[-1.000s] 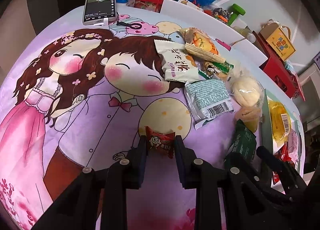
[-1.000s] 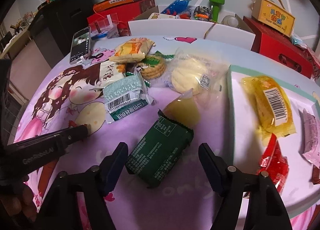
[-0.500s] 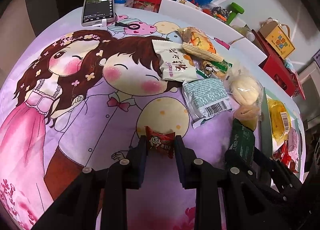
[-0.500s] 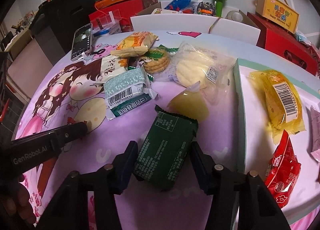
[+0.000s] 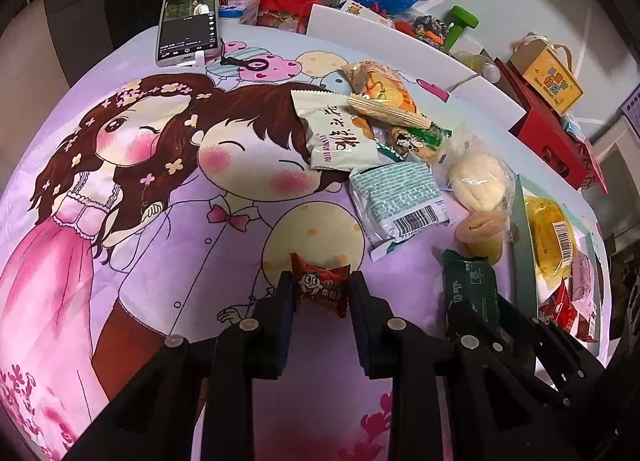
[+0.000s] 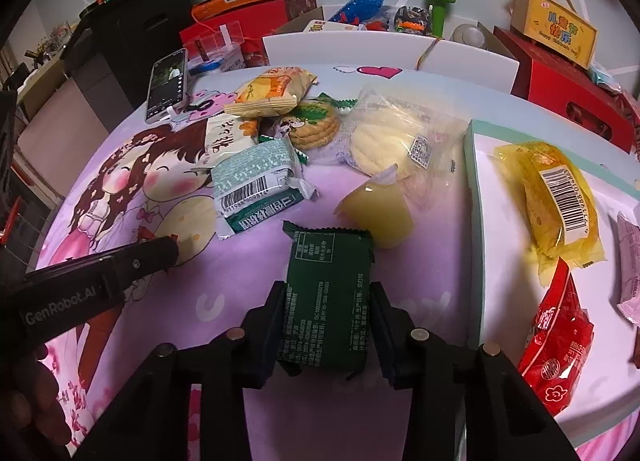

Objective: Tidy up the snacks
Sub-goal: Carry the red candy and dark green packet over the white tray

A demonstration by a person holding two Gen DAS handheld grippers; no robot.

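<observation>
Right wrist view: right gripper [image 6: 325, 319] jaws clench a matte dark green snack packet [image 6: 326, 297] near the surface's front edge, a glossy jelly cup [image 6: 378, 217] just beyond. Left gripper [image 5: 320, 295] jaws pinch a crinkly red candy [image 5: 320, 289] over the cartoon-printed cloth [image 5: 120, 189].

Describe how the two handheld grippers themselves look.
Both are matte black plastic. The left gripper and the right gripper each have two angular fingers with silver pivot screws and dark blue pads. In the right wrist view, the left one's side reads "GenRobot.AI" in pale lettering.
</observation>
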